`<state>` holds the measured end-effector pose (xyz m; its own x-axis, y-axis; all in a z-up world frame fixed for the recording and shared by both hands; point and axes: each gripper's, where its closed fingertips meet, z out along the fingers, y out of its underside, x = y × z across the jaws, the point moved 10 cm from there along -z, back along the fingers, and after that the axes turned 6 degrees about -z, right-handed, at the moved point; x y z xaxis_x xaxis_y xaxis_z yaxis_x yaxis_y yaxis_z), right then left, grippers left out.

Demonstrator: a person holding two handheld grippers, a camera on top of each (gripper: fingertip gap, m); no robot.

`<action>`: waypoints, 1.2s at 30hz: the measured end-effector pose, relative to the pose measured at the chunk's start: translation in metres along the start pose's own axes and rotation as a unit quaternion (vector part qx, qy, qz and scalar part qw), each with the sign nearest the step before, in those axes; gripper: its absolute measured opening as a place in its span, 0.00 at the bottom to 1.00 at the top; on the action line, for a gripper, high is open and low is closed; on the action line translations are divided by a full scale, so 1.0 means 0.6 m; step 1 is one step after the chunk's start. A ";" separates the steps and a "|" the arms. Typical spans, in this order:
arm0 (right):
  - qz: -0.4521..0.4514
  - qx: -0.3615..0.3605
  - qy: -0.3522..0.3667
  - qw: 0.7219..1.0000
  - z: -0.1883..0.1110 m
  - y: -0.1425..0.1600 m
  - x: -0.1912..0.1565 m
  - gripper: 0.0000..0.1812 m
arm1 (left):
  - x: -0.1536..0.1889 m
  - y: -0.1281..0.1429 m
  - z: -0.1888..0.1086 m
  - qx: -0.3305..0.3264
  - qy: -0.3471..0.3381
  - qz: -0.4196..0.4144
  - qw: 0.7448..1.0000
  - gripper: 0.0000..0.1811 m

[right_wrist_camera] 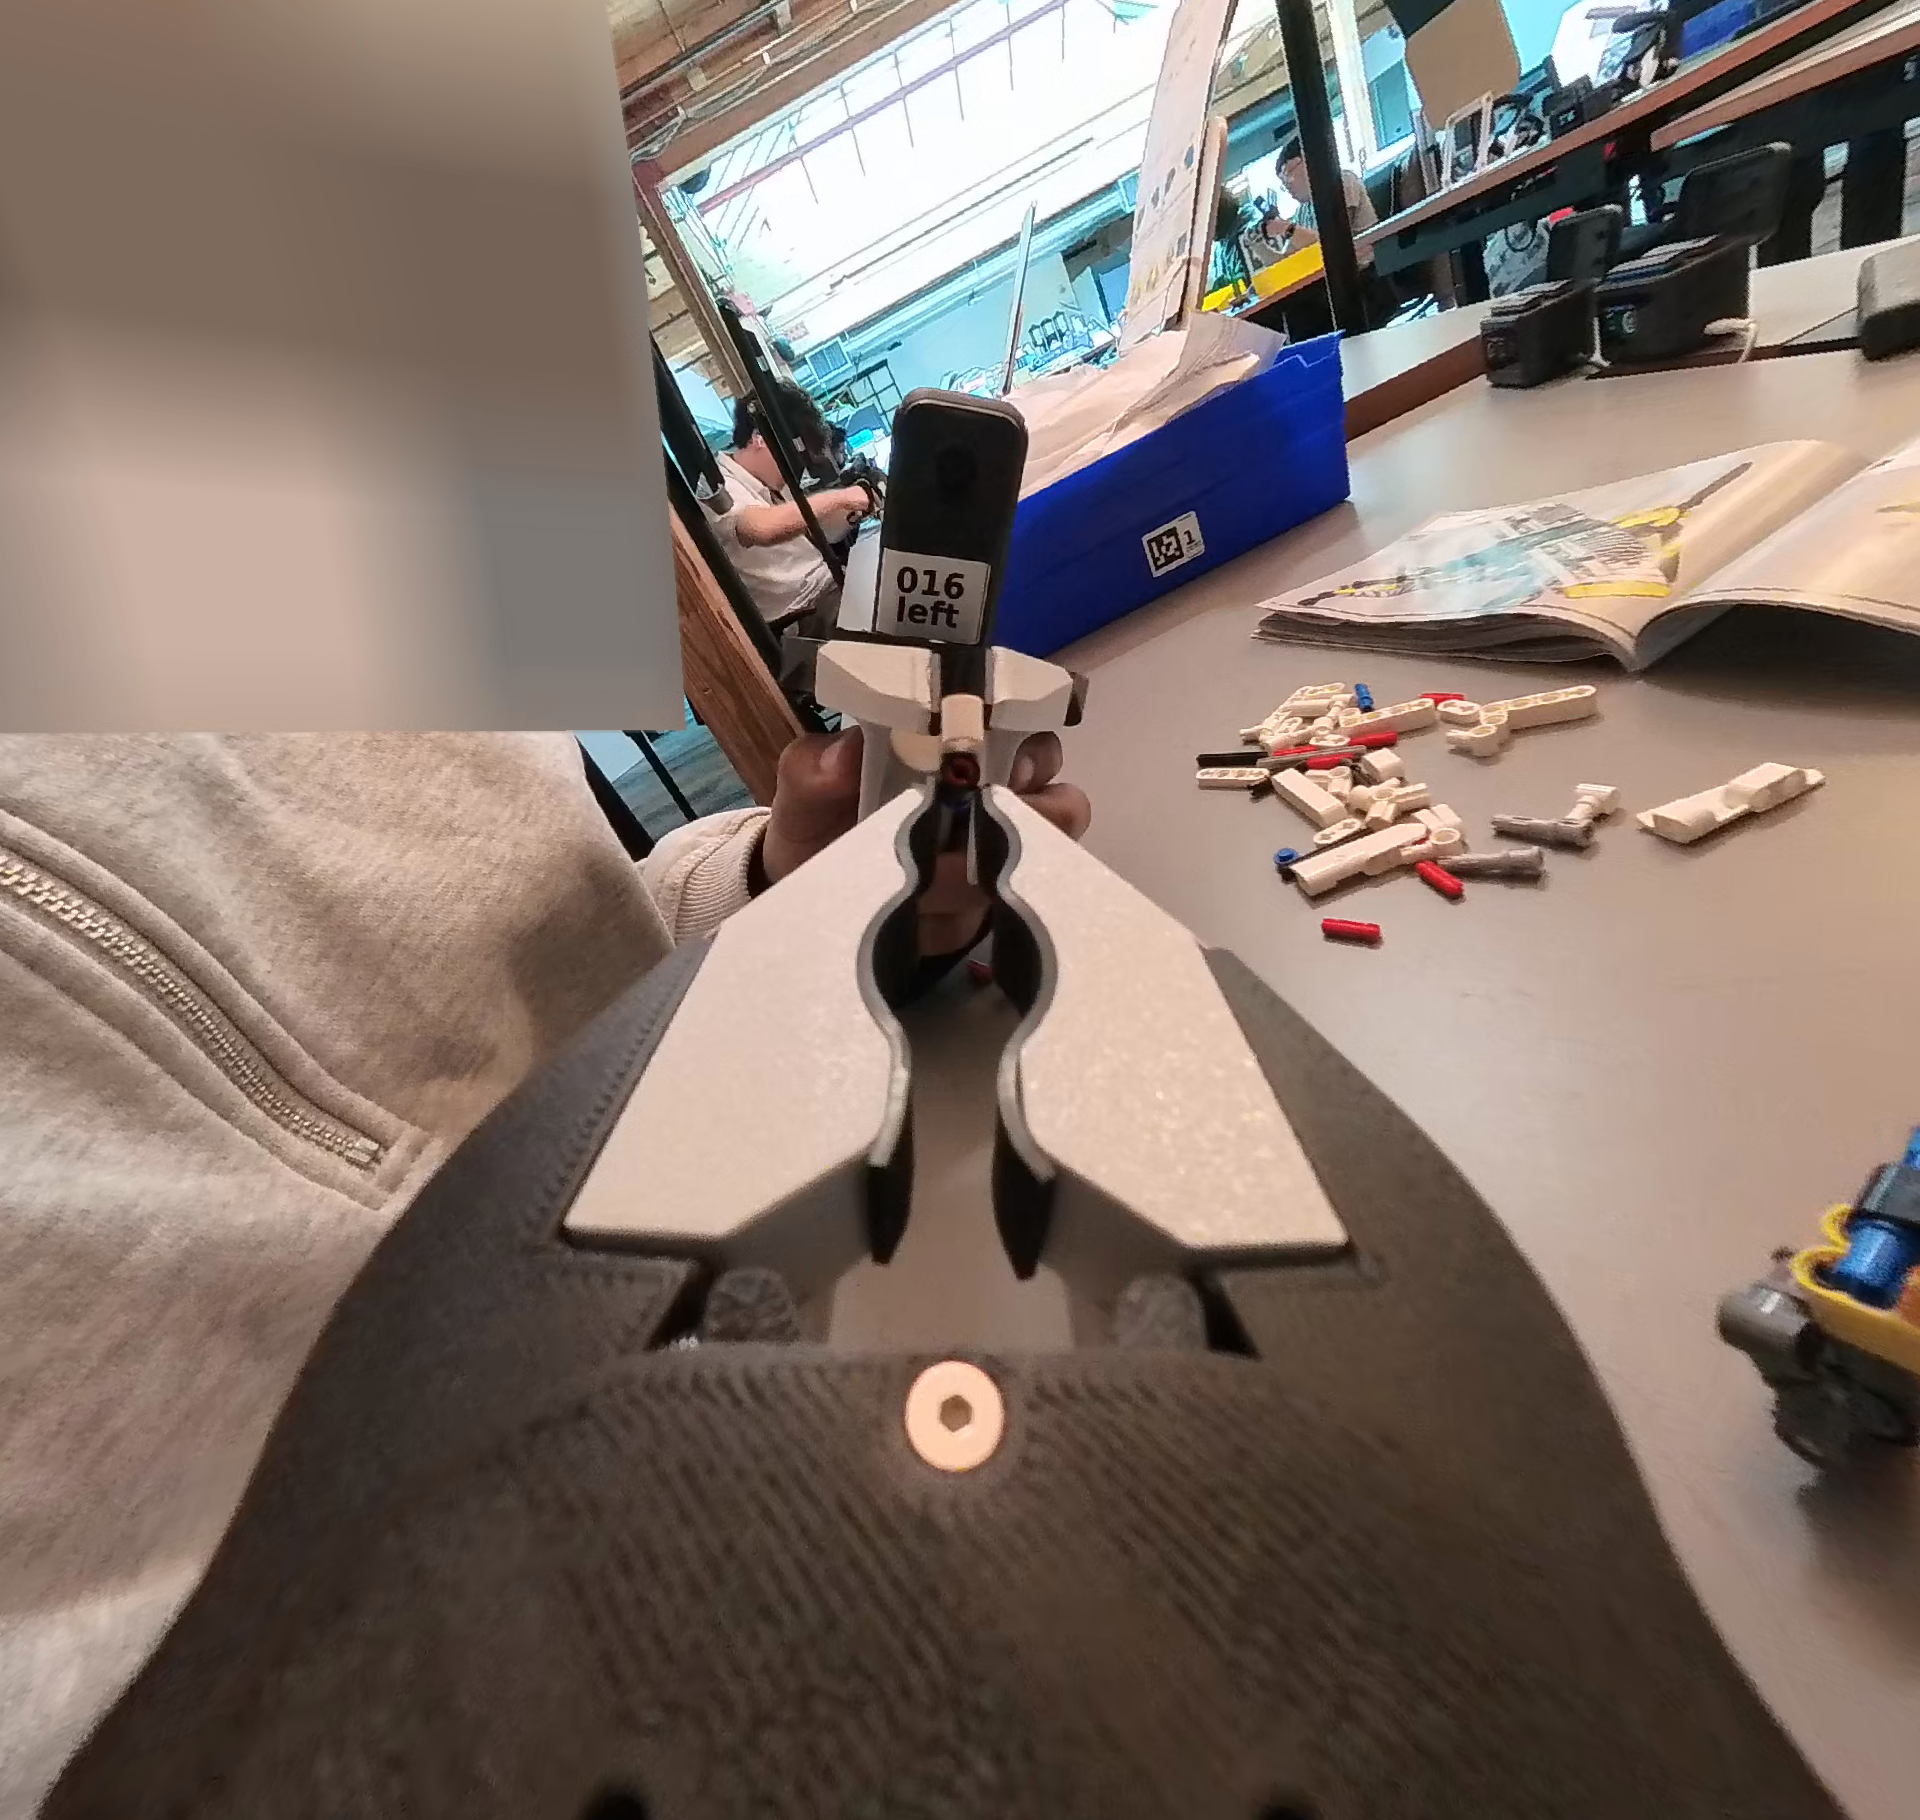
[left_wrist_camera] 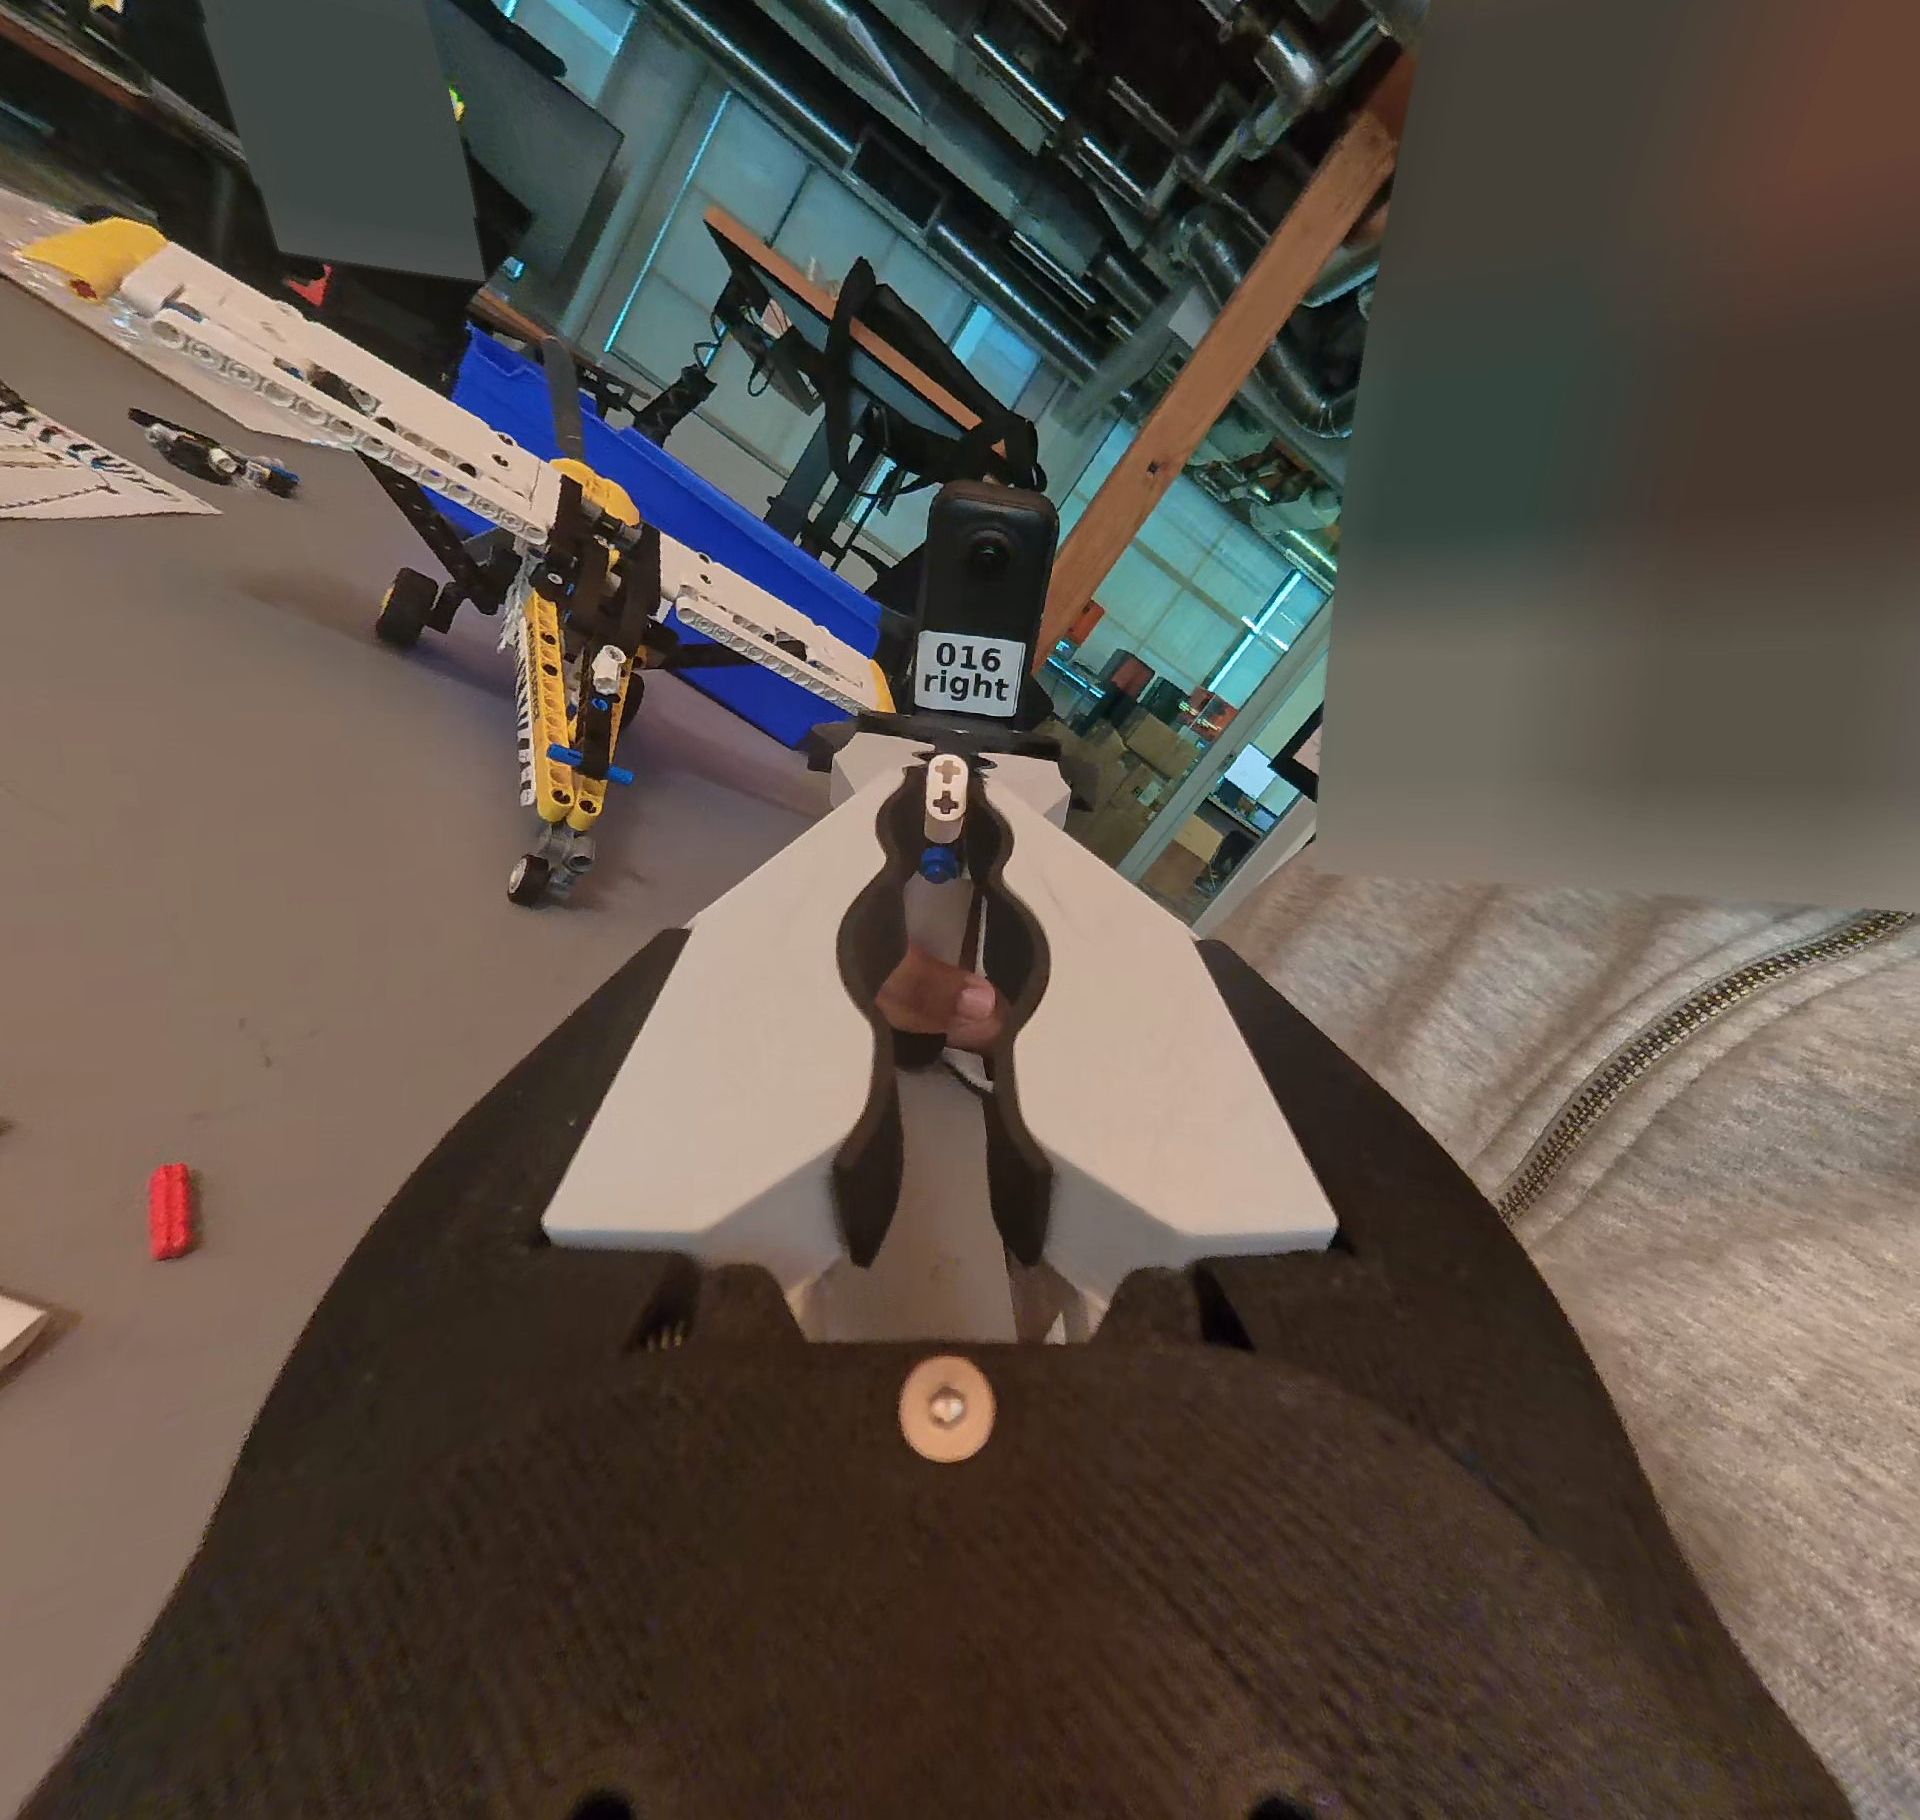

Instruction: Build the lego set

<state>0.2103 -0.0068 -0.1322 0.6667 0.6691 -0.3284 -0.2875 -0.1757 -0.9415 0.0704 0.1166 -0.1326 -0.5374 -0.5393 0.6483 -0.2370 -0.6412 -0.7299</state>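
My left gripper [left_wrist_camera: 943, 806] is shut on a small white Lego connector [left_wrist_camera: 947, 789] with cross-shaped holes, held upright at its tips. A blue pin [left_wrist_camera: 938, 864] shows just under the connector between the pads. My right gripper [right_wrist_camera: 958, 791] is shut on a thin dark pin [right_wrist_camera: 958, 806] with a red and blue end. The two grippers meet tip to tip in the air in front of a person's grey hoodie. In the right wrist view the left gripper [right_wrist_camera: 961, 705] holds the white connector [right_wrist_camera: 962, 721] against the pin's tip. The yellow, white and black Lego plane [left_wrist_camera: 566, 575] stands on the grey table.
A blue bin [right_wrist_camera: 1174, 482] sits at the table's back. Several loose white, grey and red pieces [right_wrist_camera: 1371, 783] and an open instruction booklet [right_wrist_camera: 1610, 555] lie to the right. A red piece [left_wrist_camera: 169, 1211] lies to the left. A yellow and blue sub-assembly [right_wrist_camera: 1839, 1334] sits at the right edge. My two grippers' fingertips are within a few centimetres of each other.
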 end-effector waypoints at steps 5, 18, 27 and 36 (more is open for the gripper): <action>0.008 0.013 -0.006 1.000 -0.004 -0.001 0.002 0.04 | 0.000 0.003 0.003 -0.010 0.003 -0.003 1.000 0.03; -0.004 0.006 -0.004 1.000 0.000 -0.001 -0.002 0.03 | 0.001 0.003 0.004 -0.009 0.007 -0.004 1.000 0.03; -0.013 0.022 -0.003 1.000 -0.008 -0.004 -0.003 0.03 | 0.001 0.004 0.004 -0.009 0.016 -0.012 1.000 0.03; -0.013 0.047 0.009 0.999 -0.019 -0.009 0.000 0.03 | -0.002 0.004 0.005 -0.012 -0.003 -0.012 1.000 0.12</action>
<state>0.2197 -0.0140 -0.1280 0.6865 0.6595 -0.3063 -0.3326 -0.0898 -0.9388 0.0729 0.1138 -0.1344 -0.5260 -0.5269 0.6677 -0.2700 -0.6410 -0.7185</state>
